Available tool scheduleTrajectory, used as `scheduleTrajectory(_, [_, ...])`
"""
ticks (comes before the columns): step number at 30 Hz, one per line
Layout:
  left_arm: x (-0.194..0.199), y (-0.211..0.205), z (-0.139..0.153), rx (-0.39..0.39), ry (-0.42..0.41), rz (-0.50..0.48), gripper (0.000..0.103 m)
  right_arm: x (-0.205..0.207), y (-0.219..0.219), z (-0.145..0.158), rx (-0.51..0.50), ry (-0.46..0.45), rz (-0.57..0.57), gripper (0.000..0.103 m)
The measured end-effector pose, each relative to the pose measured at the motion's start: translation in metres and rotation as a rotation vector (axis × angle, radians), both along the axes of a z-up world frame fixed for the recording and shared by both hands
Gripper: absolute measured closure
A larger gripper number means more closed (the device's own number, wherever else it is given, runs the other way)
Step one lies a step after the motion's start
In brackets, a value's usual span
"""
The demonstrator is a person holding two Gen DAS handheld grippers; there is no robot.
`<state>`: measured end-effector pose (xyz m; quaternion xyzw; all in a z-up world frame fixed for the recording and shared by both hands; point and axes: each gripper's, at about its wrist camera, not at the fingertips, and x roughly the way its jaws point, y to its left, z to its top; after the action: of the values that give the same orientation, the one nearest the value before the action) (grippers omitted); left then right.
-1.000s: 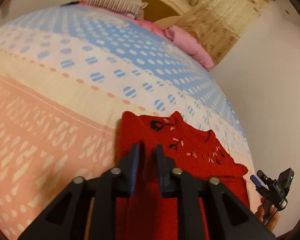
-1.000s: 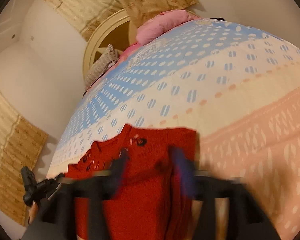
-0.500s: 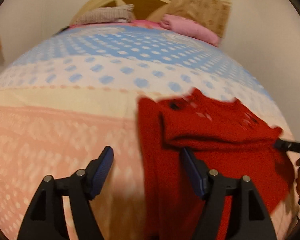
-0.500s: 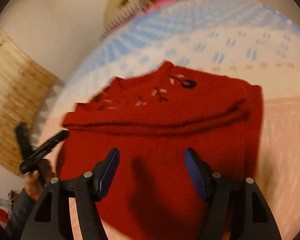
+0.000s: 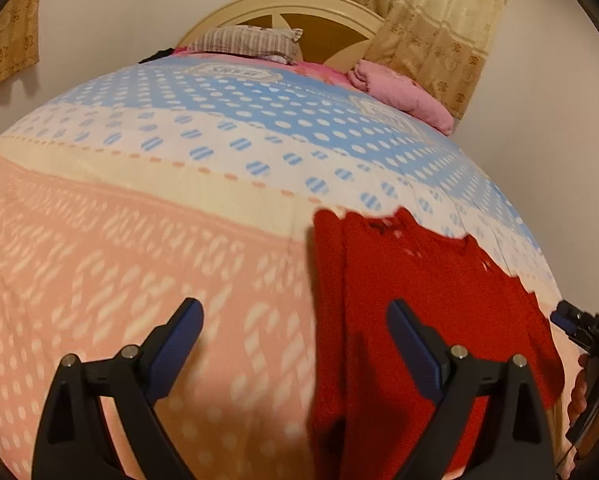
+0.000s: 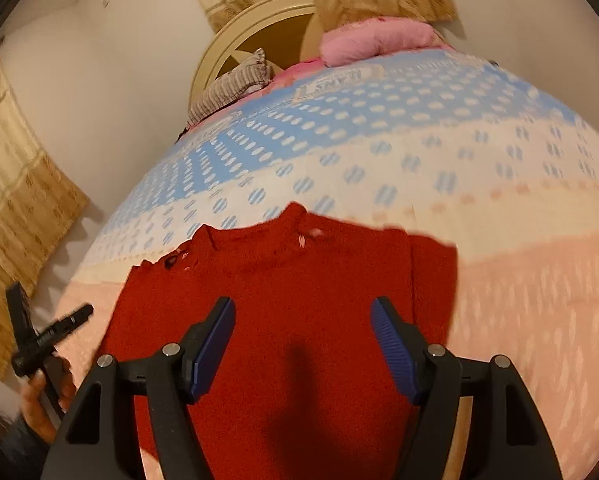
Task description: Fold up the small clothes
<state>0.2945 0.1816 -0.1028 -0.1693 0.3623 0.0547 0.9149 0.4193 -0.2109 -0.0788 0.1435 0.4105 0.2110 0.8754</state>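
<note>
A small red knitted sweater [image 5: 419, 300] lies folded flat on the bed, with its patterned collar at the far edge; it also shows in the right wrist view [image 6: 299, 300]. My left gripper [image 5: 295, 320] is open and empty, held above the pink bedspread at the sweater's left edge. My right gripper [image 6: 303, 320] is open and empty, held above the middle of the sweater. Each gripper shows at the edge of the other's view, the right one [image 5: 579, 328] and the left one [image 6: 47, 336].
The bedspread [image 5: 139, 240] is pink near me, cream and blue with dots further away. A striped pillow [image 5: 247, 40], a pink pillow [image 5: 403, 96] and a rounded headboard [image 5: 299, 4] are at the far end. Walls and curtains stand around the bed.
Both grippers were shut on the sweater a second ago, then opened and let it go. They have pulled back and the sweater lies folded on the bed.
</note>
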Motion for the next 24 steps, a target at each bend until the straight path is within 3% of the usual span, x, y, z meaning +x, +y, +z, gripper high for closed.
scheduleTrajectory(4, [-0.014, -0.021, -0.001, 0.064, -0.005, -0.05, 0.008, -0.023, -0.004, 0.003, 0.031, -0.008, 0.012, 0.032])
scheduleTrajectory(9, [-0.016, -0.043, -0.018, 0.196, 0.061, -0.072, 0.008, -0.058, 0.016, 0.002, -0.043, -0.051, 0.126, 0.032])
scheduleTrajectory(12, [-0.017, -0.042, -0.031, 0.188, 0.099, -0.076, 0.007, -0.072, 0.018, -0.019, -0.102, -0.025, 0.138, 0.032])
scheduleTrajectory(16, [-0.018, -0.035, -0.033, 0.151, 0.095, -0.057, 0.002, -0.08, 0.001, -0.039, -0.024, 0.007, 0.111, 0.032])
scheduleTrajectory(18, [-0.015, -0.034, -0.038, 0.138, 0.114, -0.062, 0.002, -0.083, 0.006, -0.042, -0.047, 0.028, 0.123, 0.032])
scheduleTrajectory(21, [-0.013, -0.032, -0.041, 0.121, 0.132, -0.057, 0.0, -0.087, 0.02, -0.044, -0.157, 0.01, 0.153, 0.032])
scheduleTrajectory(24, [-0.016, -0.031, -0.042, 0.109, 0.128, -0.057, 0.0, -0.09, 0.017, -0.038, -0.134, 0.0, 0.121, 0.032])
